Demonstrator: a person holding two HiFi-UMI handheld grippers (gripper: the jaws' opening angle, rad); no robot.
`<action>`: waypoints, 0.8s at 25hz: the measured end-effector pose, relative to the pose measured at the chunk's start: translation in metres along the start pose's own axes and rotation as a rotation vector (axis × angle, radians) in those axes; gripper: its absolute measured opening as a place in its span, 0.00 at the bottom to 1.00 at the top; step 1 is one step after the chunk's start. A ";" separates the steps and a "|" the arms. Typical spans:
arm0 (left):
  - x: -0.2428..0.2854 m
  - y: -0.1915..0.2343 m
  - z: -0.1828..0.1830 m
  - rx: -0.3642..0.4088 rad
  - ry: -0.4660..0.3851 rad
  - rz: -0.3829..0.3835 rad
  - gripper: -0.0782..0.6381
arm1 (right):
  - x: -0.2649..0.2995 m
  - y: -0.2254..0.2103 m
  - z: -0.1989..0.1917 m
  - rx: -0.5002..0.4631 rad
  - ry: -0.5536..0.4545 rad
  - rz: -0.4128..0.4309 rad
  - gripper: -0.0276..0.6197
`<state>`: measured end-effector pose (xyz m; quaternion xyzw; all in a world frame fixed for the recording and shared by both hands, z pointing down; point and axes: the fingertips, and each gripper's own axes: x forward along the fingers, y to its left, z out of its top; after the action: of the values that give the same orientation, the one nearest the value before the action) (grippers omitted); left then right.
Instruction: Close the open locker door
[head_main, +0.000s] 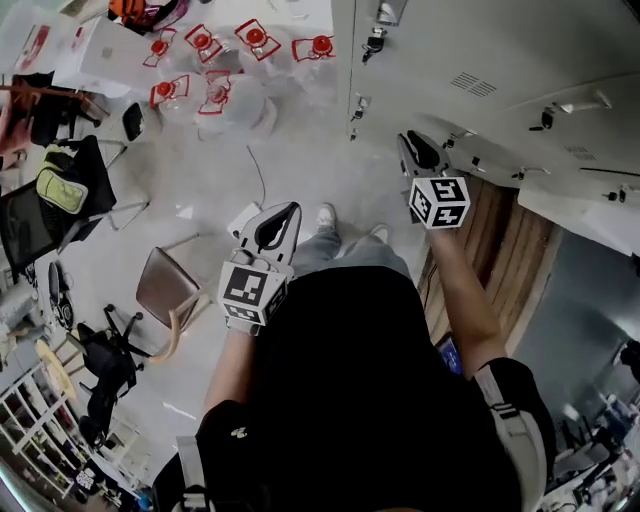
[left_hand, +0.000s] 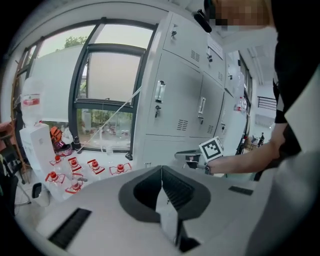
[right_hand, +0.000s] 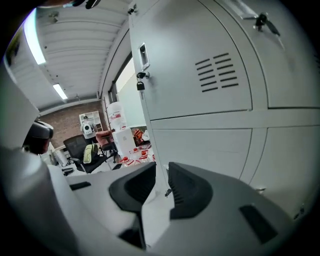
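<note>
A bank of grey lockers (head_main: 470, 60) runs along the upper right of the head view. At its right end one pale door panel (head_main: 585, 215) seems to stand out from the row, and a brown wood-grained surface (head_main: 505, 250) shows beside it. My right gripper (head_main: 415, 150) is held out close to the locker fronts. In the right gripper view its jaws (right_hand: 161, 175) stand a narrow gap apart with nothing between them, facing a vented door (right_hand: 200, 65) and a lower door (right_hand: 210, 150). My left gripper (head_main: 280, 222) hangs over the floor, and its jaws (left_hand: 161, 172) are shut and empty.
Several clear bottles with red caps (head_main: 215, 60) stand on the floor by the window. A brown chair (head_main: 165, 285) and black office chairs (head_main: 60, 195) crowd the left side. A key hangs in a lock (right_hand: 141, 80) on the locker edge.
</note>
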<state>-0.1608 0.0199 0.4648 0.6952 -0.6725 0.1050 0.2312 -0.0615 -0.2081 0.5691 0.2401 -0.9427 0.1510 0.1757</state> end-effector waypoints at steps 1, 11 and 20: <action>0.006 -0.004 0.003 0.012 -0.005 -0.025 0.14 | -0.012 0.002 0.002 -0.015 -0.002 -0.006 0.18; 0.056 -0.057 0.030 0.087 -0.021 -0.248 0.14 | -0.122 0.015 0.028 -0.009 -0.054 -0.073 0.17; 0.086 -0.114 0.042 0.132 -0.012 -0.418 0.14 | -0.200 0.013 0.032 0.012 -0.094 -0.171 0.17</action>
<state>-0.0495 -0.0770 0.4469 0.8338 -0.5066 0.0945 0.1980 0.0885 -0.1291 0.4570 0.3275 -0.9250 0.1298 0.1422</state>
